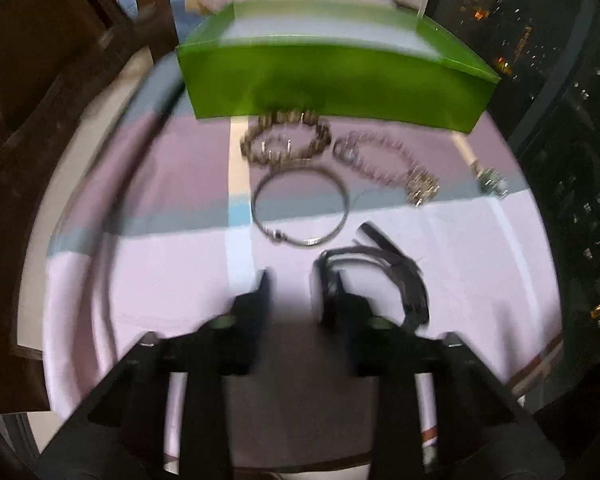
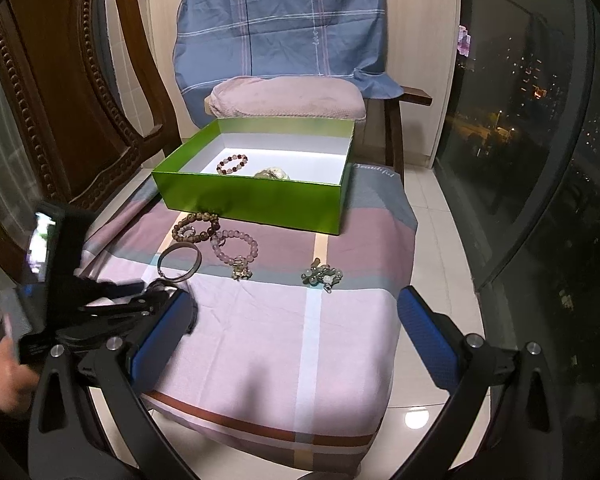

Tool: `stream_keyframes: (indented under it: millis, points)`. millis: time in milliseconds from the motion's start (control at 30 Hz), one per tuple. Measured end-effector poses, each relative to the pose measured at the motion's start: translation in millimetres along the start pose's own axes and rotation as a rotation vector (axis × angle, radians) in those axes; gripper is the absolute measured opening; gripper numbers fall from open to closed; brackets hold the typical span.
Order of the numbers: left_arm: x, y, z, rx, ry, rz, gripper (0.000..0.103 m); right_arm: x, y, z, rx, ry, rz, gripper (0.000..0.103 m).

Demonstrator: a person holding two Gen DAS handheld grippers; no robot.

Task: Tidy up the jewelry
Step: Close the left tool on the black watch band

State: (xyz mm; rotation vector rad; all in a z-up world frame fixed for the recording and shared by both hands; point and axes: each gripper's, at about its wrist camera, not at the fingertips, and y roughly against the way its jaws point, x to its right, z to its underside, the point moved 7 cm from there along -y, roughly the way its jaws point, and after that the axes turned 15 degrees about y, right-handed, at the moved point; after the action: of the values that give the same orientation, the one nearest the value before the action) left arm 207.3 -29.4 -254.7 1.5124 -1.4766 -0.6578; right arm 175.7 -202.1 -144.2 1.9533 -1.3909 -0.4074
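A green box (image 2: 256,200) stands at the back of the striped cloth; inside lie a red-and-pink bead bracelet (image 2: 232,164) and a pale piece (image 2: 272,173). In front of the box lie a brown bead bracelet (image 1: 286,136) (image 2: 196,226), a silver bangle (image 1: 300,208) (image 2: 179,261), a pink bead bracelet with a charm (image 1: 384,160) (image 2: 236,248) and a green pendant cluster (image 1: 492,182) (image 2: 322,276). My left gripper (image 1: 302,280) is open, low over the cloth, its right finger touching a black watch (image 1: 380,268). My right gripper (image 2: 296,312) is wide open and empty above the cloth's front.
A carved wooden chair (image 2: 60,100) stands to the left. A chair with a pink cushion (image 2: 284,100) and blue cloth is behind the box. A dark window (image 2: 540,120) runs along the right. The cloth-covered surface (image 2: 280,360) drops off at its front and right edges.
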Motion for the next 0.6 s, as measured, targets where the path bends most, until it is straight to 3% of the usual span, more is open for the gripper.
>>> stream_keyframes:
  millis: [33,100,267,433,600]
  points:
    - [-1,2,-2,0.002,0.007,-0.007,0.008,0,-1,0,-0.003,0.000,0.001,0.100]
    - [-3,13,-6,0.010,0.048,0.050,0.008,0,-4,-1,-0.004,0.003,0.002,0.100]
    - [3,78,-21,0.173,0.015,0.126,0.008,-2,-14,-3,-0.004,0.009,0.000,0.100]
    - [-2,106,-28,0.240,0.007,0.132,0.008,-6,-43,-25,-0.021,0.048,-0.007,0.098]
    - [-11,116,-32,0.247,0.011,0.133,0.008,-5,-107,-34,-0.161,0.040,-0.068,0.079]
